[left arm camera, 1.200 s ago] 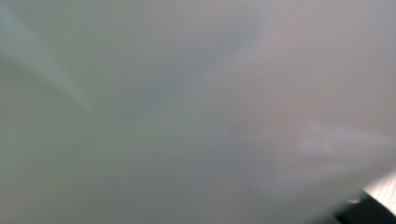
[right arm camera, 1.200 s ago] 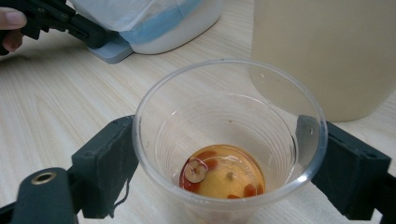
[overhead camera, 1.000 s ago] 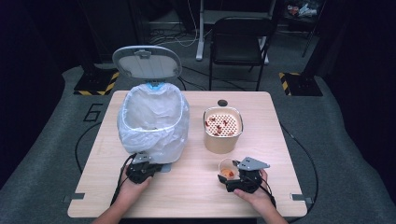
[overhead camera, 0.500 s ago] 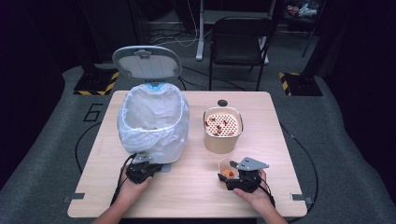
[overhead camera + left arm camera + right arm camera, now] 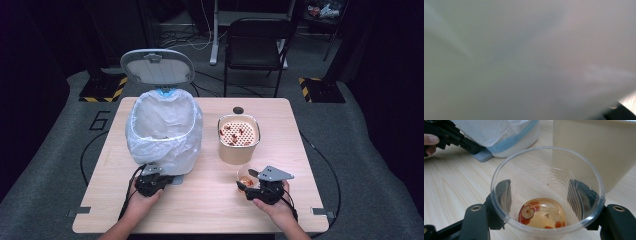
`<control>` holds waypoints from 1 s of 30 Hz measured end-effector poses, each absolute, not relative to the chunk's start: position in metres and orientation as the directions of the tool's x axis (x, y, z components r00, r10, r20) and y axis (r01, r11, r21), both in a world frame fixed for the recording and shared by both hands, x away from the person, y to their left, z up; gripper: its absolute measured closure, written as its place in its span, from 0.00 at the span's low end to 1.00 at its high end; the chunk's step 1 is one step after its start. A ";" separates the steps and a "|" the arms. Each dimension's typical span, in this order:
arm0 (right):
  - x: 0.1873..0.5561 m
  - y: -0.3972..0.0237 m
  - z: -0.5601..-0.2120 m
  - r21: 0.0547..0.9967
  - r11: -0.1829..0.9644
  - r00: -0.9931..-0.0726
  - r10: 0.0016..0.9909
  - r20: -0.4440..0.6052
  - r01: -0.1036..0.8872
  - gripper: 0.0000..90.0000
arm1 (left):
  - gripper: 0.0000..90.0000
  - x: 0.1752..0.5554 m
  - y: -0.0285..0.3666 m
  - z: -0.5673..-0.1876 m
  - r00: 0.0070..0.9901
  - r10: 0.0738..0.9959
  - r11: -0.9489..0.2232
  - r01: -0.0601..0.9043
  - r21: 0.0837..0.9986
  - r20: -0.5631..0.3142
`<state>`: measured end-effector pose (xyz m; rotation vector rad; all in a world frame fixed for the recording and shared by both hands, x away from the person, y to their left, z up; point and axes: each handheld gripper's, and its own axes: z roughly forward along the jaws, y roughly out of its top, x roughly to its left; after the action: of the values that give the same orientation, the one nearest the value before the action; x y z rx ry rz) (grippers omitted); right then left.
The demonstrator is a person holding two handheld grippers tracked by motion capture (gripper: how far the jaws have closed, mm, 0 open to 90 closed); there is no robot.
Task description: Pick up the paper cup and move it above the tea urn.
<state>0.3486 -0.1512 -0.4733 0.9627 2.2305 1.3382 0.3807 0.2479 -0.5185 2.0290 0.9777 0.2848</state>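
Observation:
A clear plastic cup (image 5: 248, 174) stands on the table near the front right. It holds a little amber liquid with red fruit pieces (image 5: 529, 213). My right gripper (image 5: 248, 182) has its jaws on both sides of the cup (image 5: 544, 173); they have just been closing, and the pads (image 5: 503, 192) lie against its wall. My left gripper (image 5: 159, 179) is shut at the foot of the white-bagged bin (image 5: 162, 131), its tip (image 5: 471, 146) on the blue-grey pedal (image 5: 484, 155). The bin's lid (image 5: 156, 66) stands up. The left gripper view is a blur of white bag (image 5: 524, 50).
A beige tub (image 5: 238, 149) with a perforated insert holding red bits (image 5: 238, 133) stands just behind the cup. A small dark round thing (image 5: 238, 110) lies behind it. A folding chair (image 5: 257, 45) stands beyond the wooden table (image 5: 210, 210).

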 end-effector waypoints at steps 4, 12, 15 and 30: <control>0.352 -0.156 -0.459 0.873 0.313 -0.686 0.727 0.032 0.373 0.40 | 1.00 0.381 0.248 -0.518 0.669 0.729 -0.338 0.537 0.773 -0.145; 0.363 -0.169 -0.431 0.891 0.274 -0.665 0.745 0.041 0.362 0.41 | 1.00 0.381 0.248 -0.518 0.669 0.729 -0.338 0.537 0.773 -0.147; 0.365 -0.171 -0.428 0.896 0.265 -0.660 0.750 0.040 0.357 0.41 | 1.00 0.381 0.248 -0.518 0.669 0.729 -0.338 0.537 0.773 -0.146; 0.386 -0.200 -0.463 0.875 0.219 -0.540 0.840 0.056 0.431 0.40 | 1.00 0.381 0.248 -0.519 0.670 0.728 -0.338 0.537 0.773 -0.147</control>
<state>0.3859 -0.2004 -0.4633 1.1722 2.0660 1.2661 0.3807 0.2479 -0.5185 2.0276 0.9773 0.2832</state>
